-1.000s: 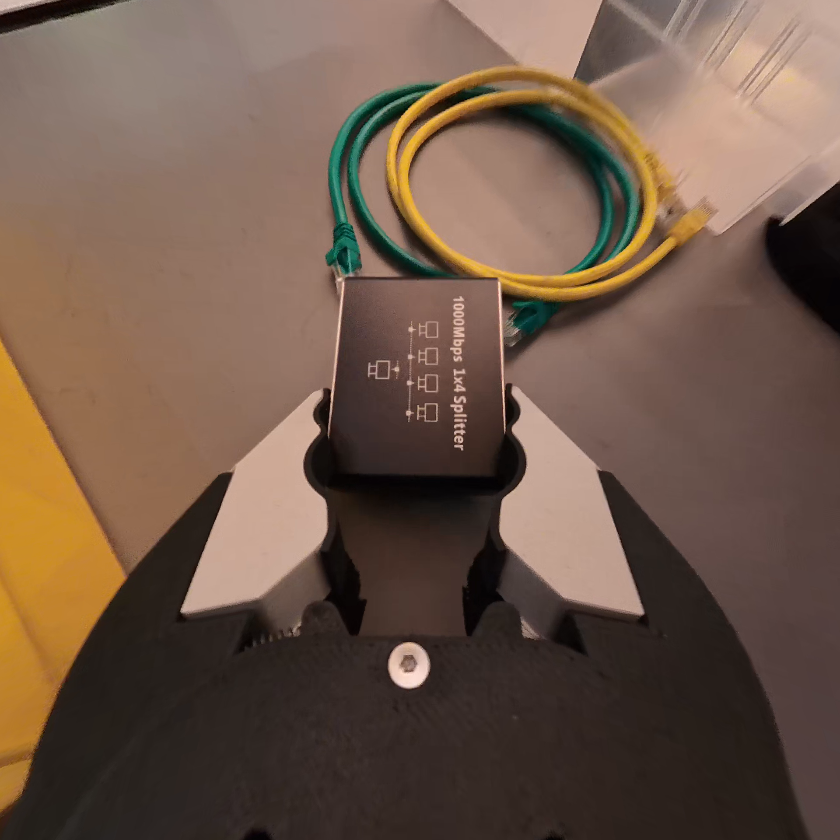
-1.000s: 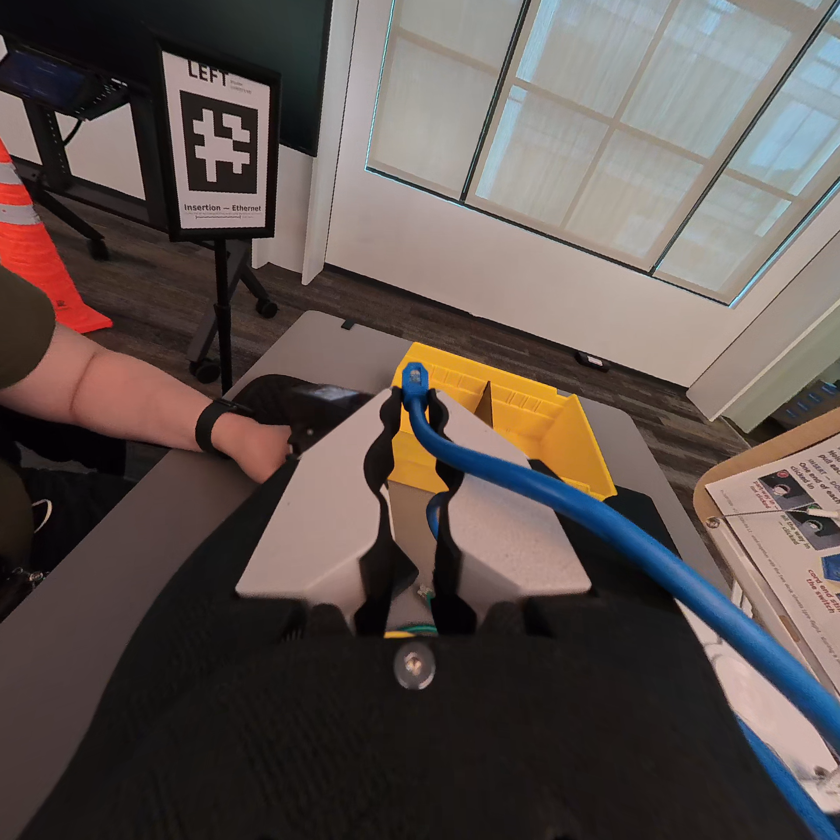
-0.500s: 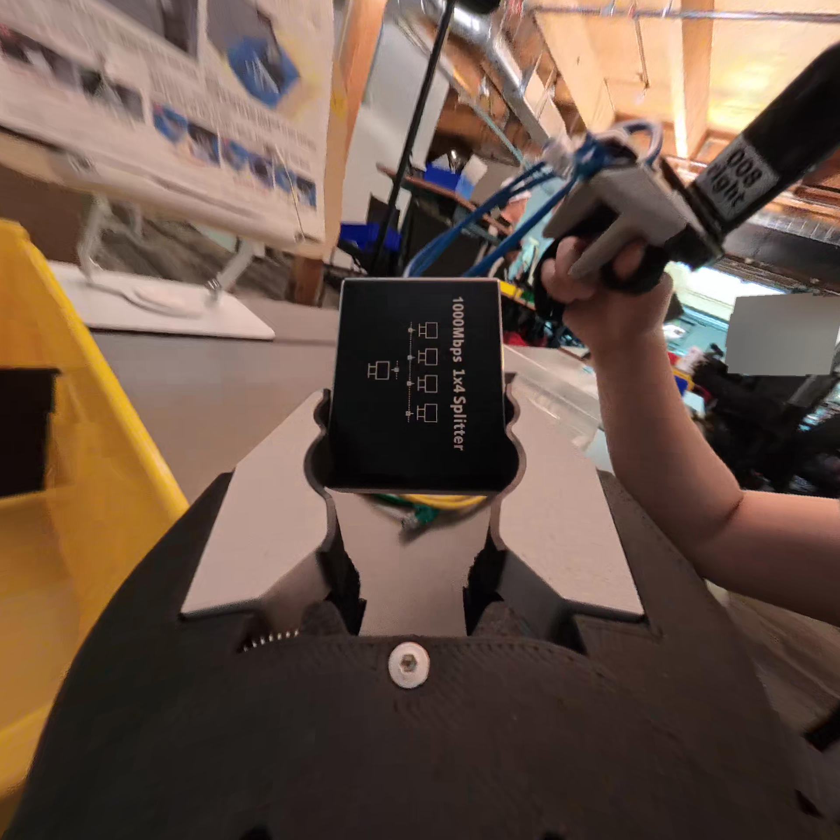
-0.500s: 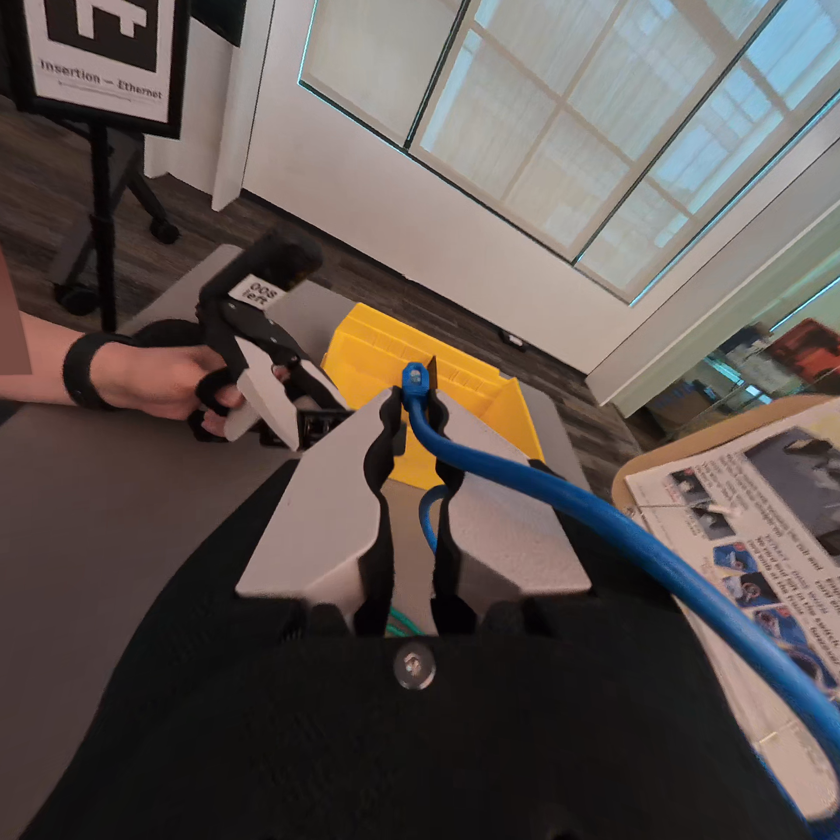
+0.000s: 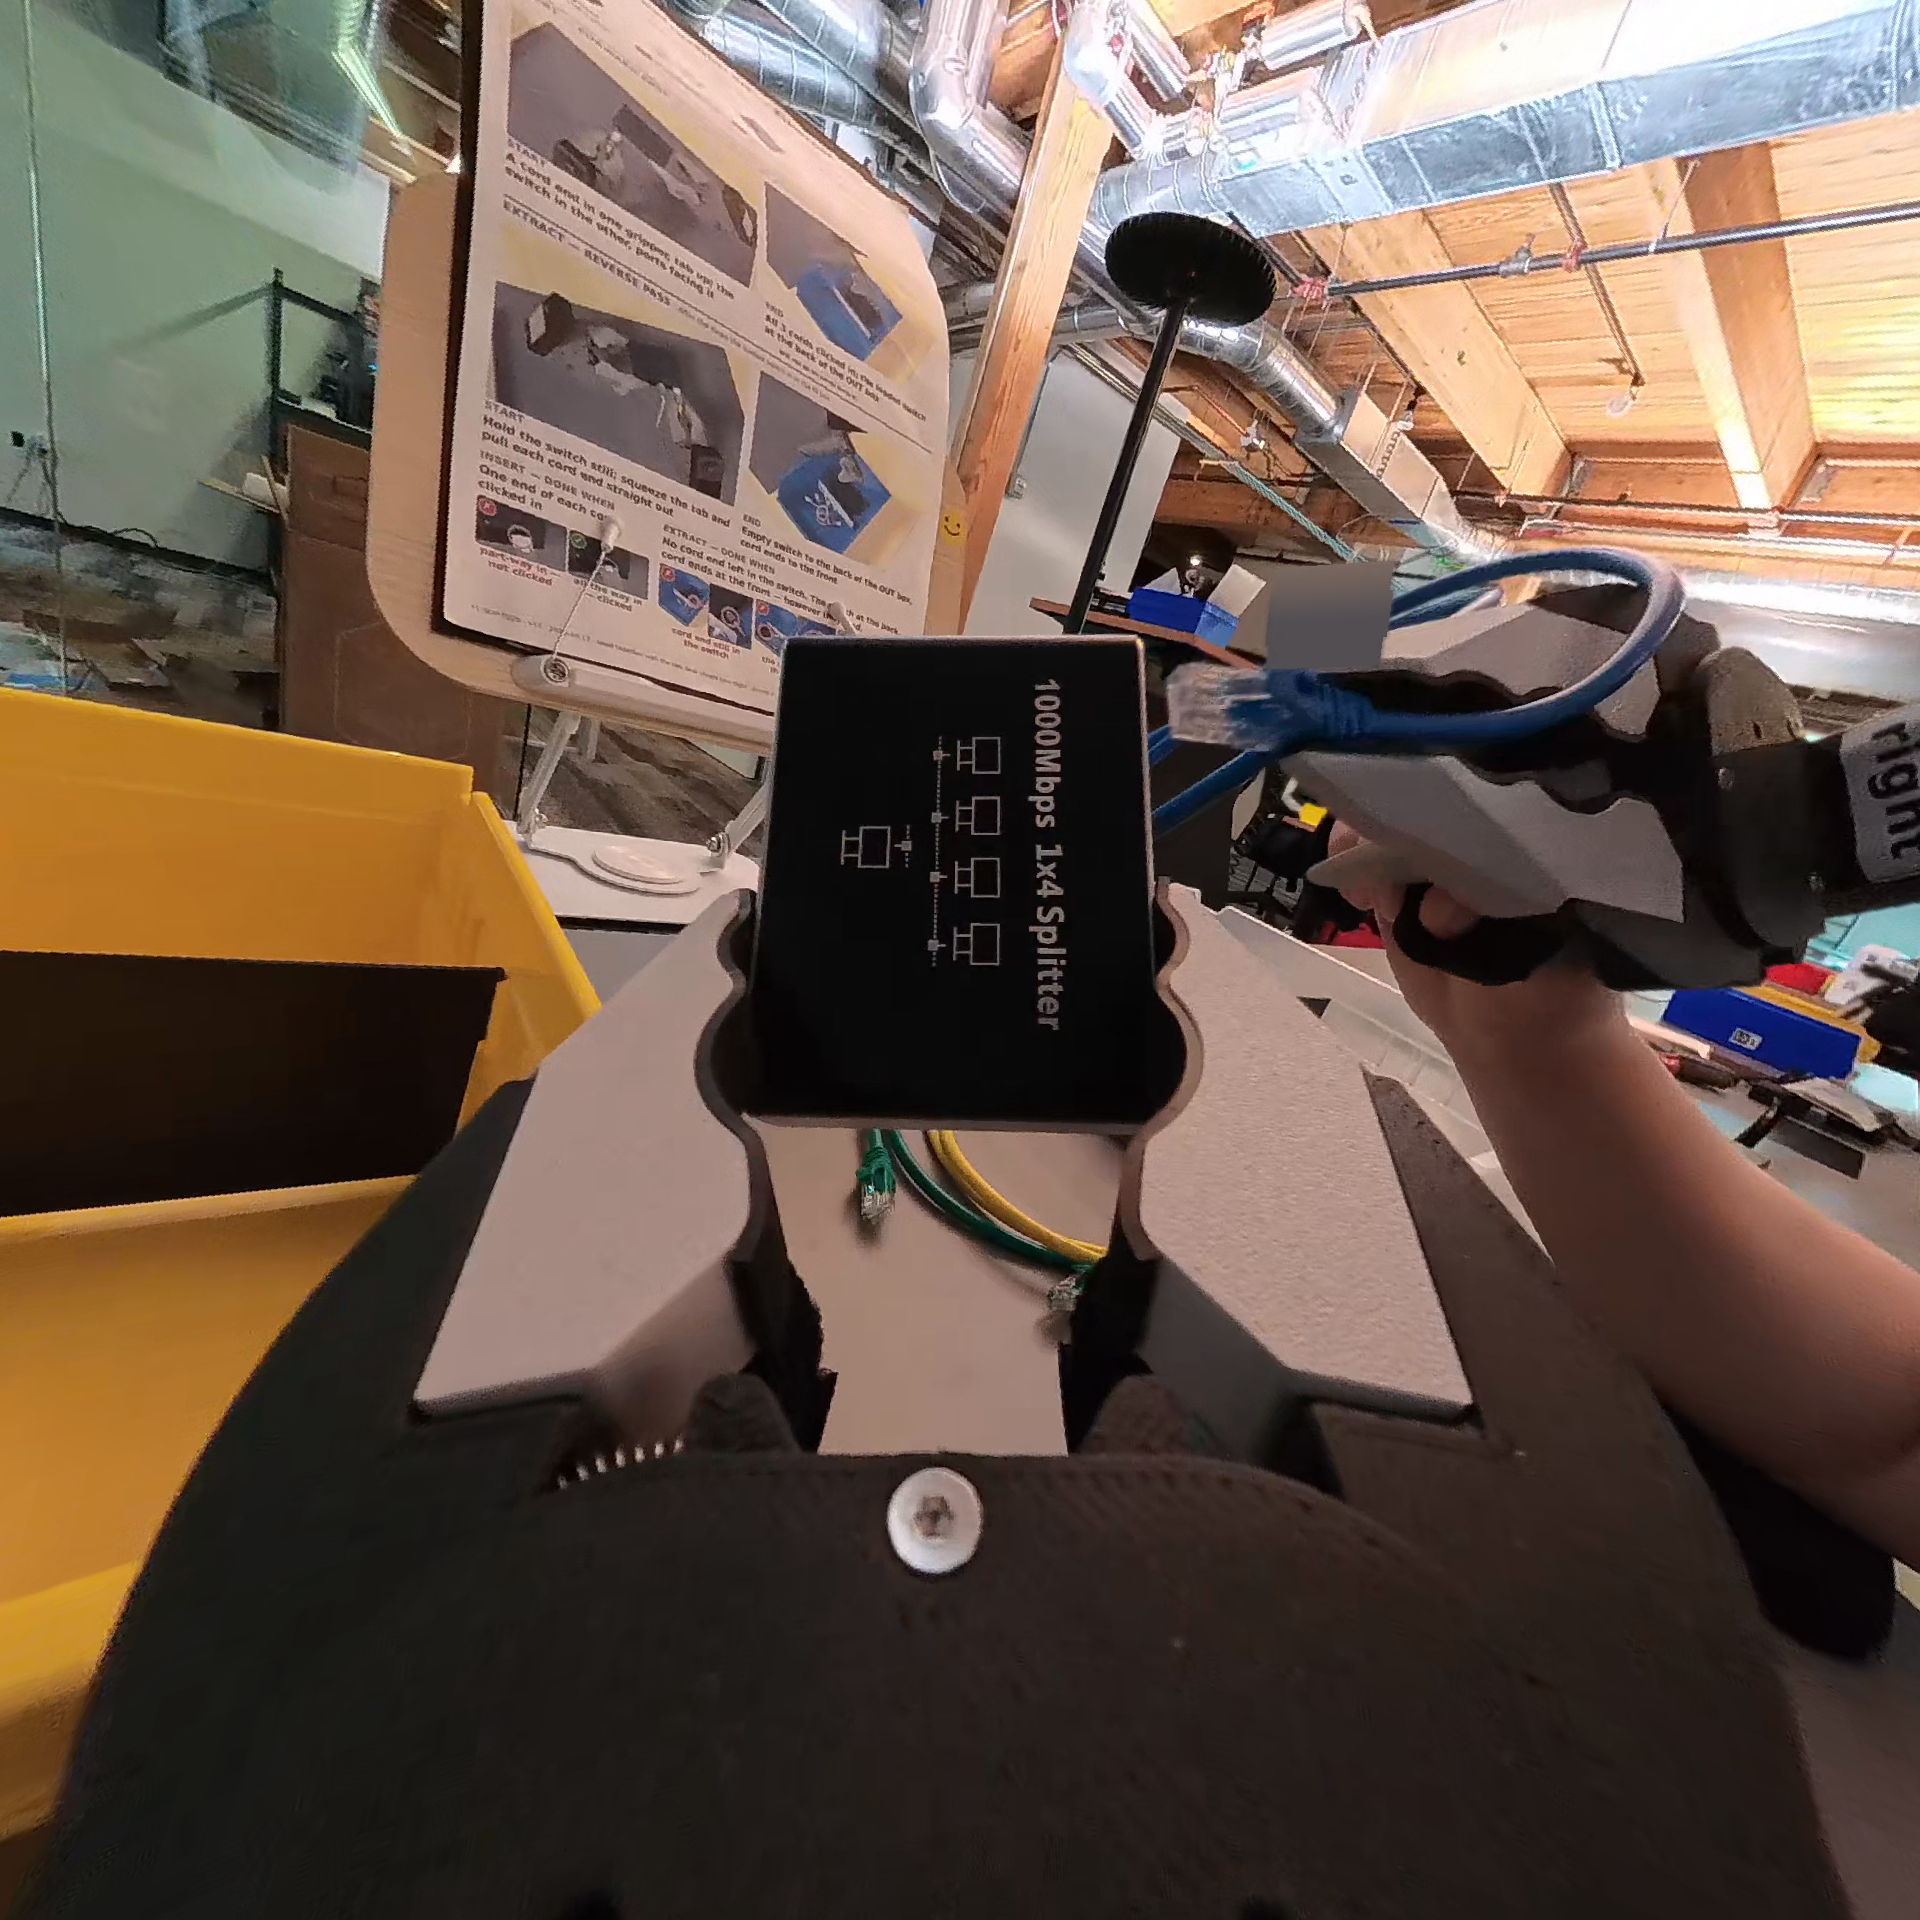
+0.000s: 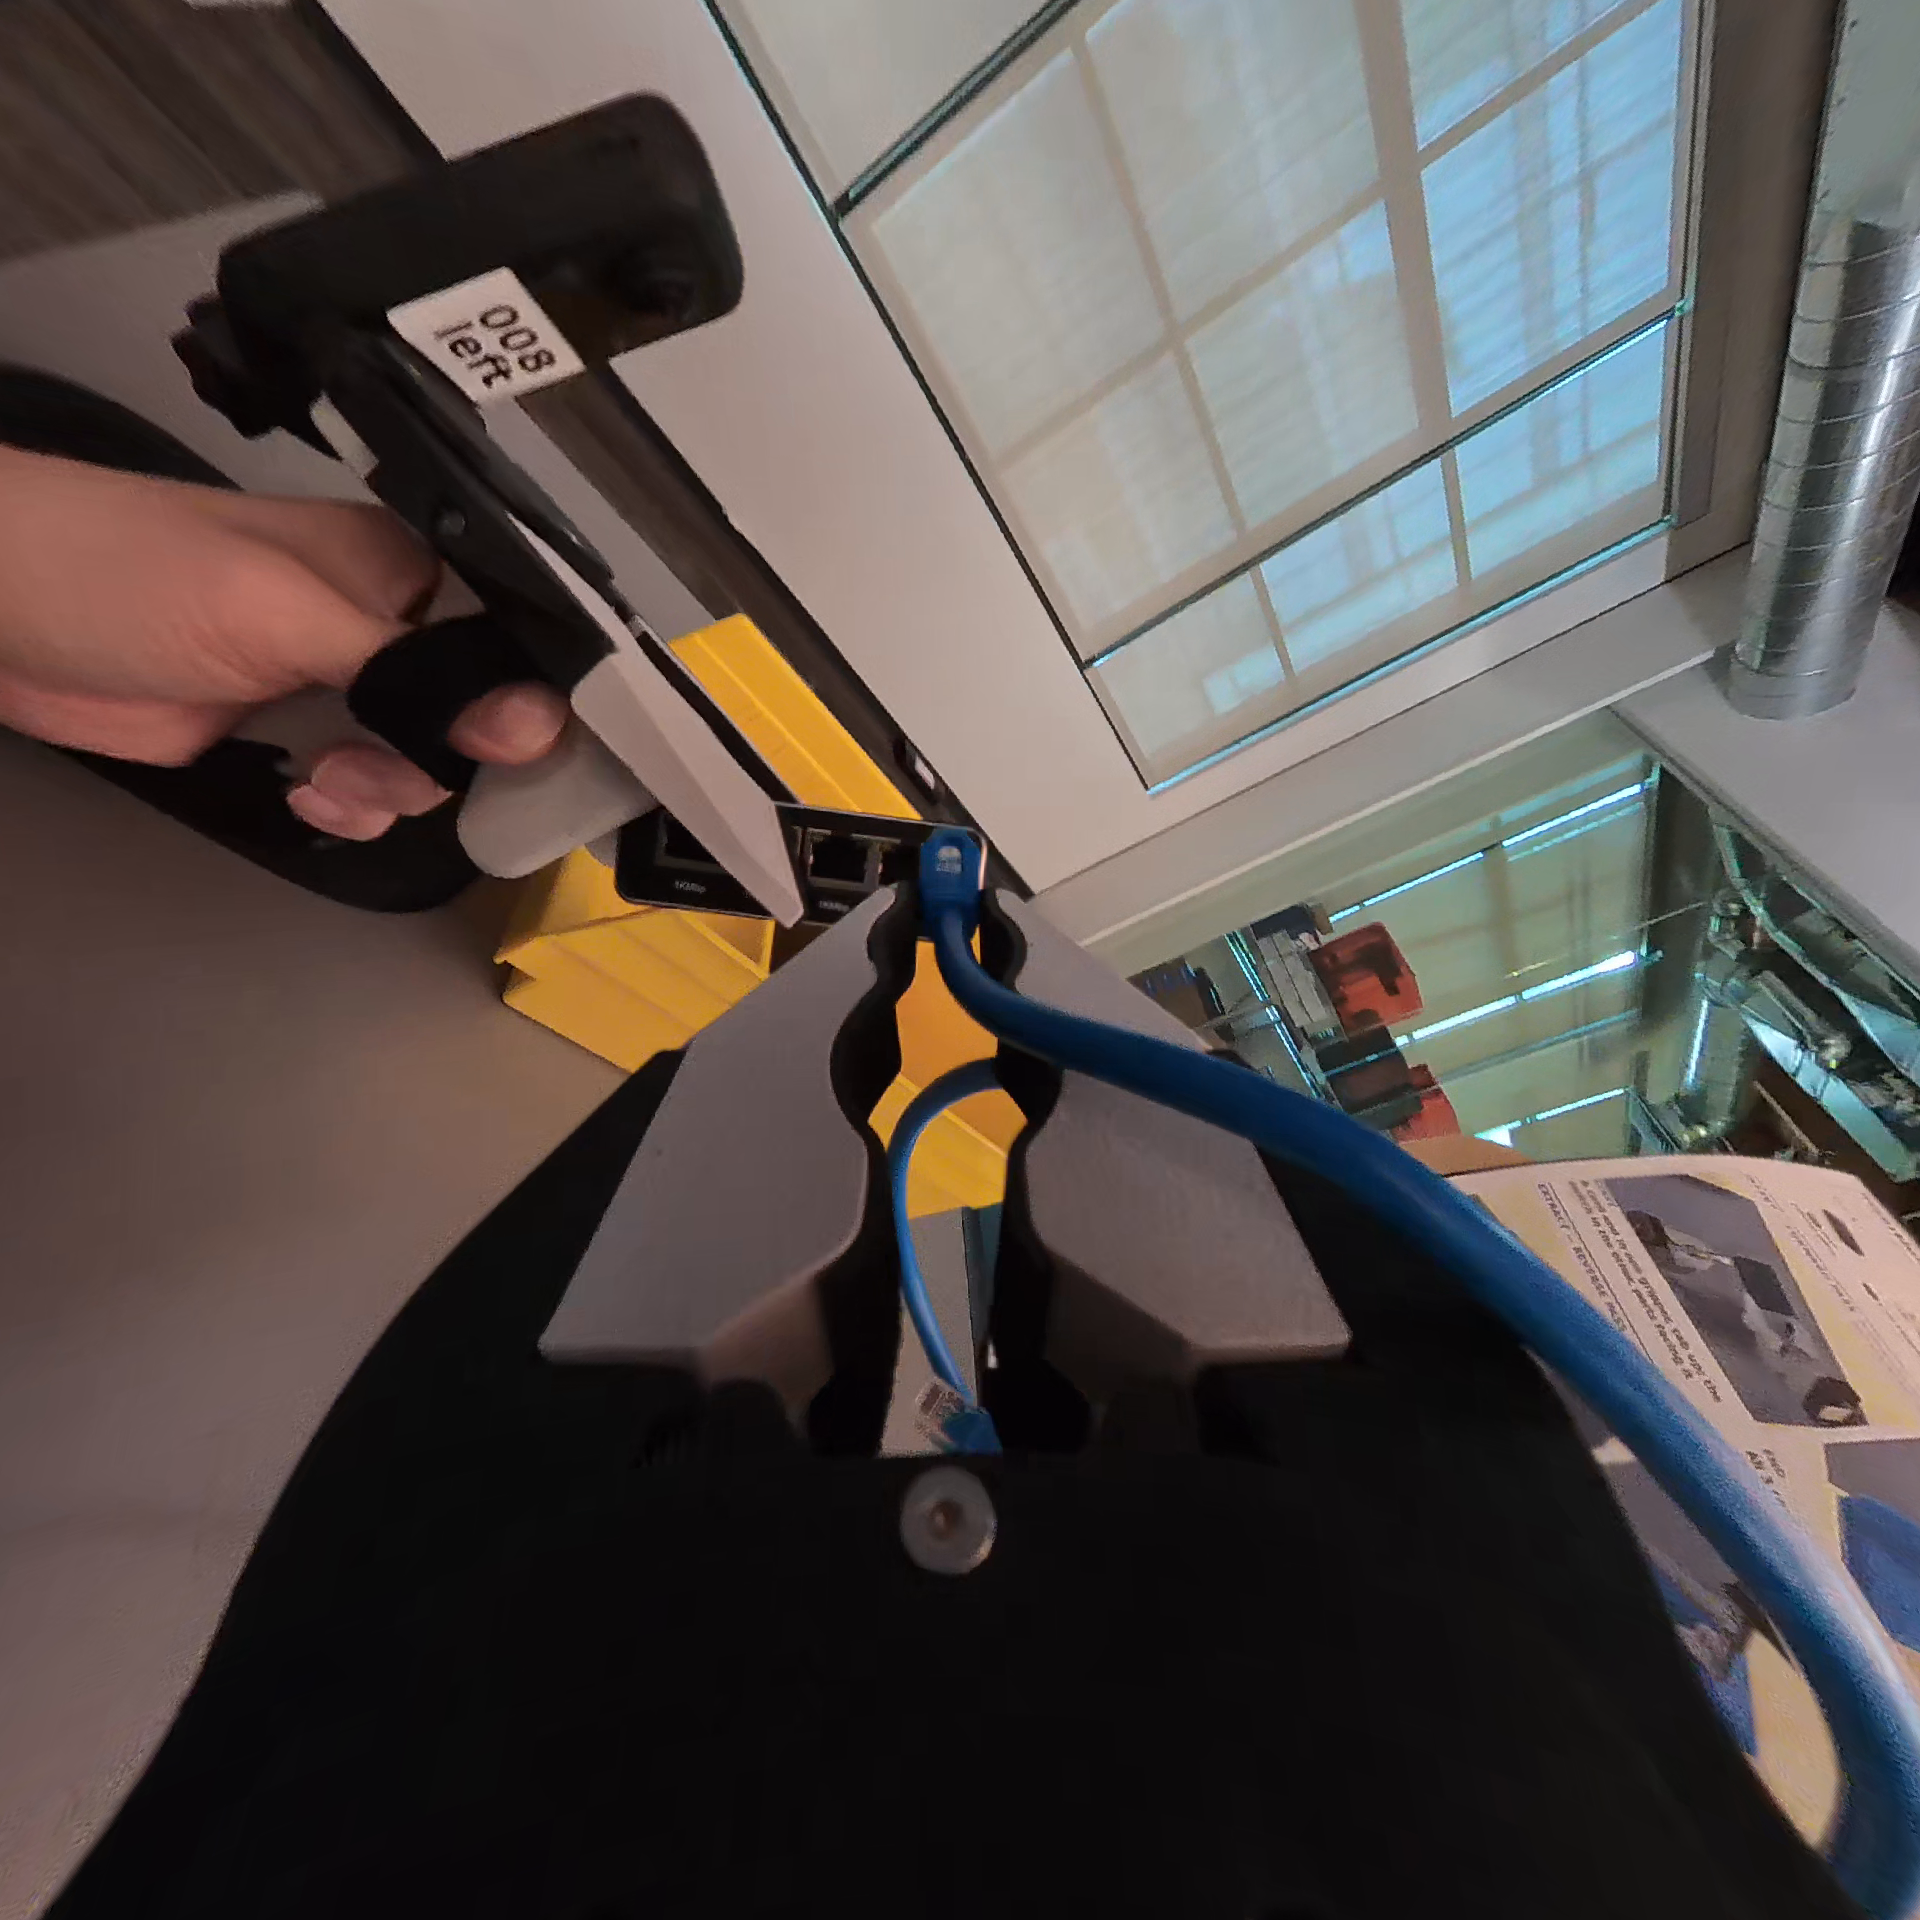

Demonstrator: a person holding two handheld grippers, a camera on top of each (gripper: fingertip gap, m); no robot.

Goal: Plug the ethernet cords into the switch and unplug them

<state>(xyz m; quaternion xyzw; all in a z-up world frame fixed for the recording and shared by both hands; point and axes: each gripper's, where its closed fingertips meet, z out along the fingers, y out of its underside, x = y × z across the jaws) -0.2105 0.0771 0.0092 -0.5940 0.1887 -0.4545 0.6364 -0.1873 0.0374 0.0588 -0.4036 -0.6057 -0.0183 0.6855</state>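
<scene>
My left gripper (image 5: 951,935) is shut on a black switch (image 5: 956,873) and holds it up in the air. In the right wrist view the switch (image 6: 831,862) shows its open ports, with the left gripper (image 6: 769,862) around it. My right gripper (image 6: 945,904) is shut on the blue ethernet cord (image 6: 1299,1122) just behind its plug (image 6: 948,862), which sits right at the switch's ports; I cannot tell if it touches. In the left wrist view the right gripper (image 5: 1299,717) holds the blue plug (image 5: 1210,701) beside the switch's far right corner.
A green cord (image 5: 914,1190) and a yellow cord (image 5: 997,1195) lie on the grey table (image 6: 260,1091) below the switch. A yellow bin (image 5: 208,935) stands at the left. An instruction sheet on a board (image 5: 665,343) stands behind. A person's hands hold both grippers.
The left gripper has lifted the switch off the table and tilted it up. The right gripper has brought the blue plug close to the switch's ports.
</scene>
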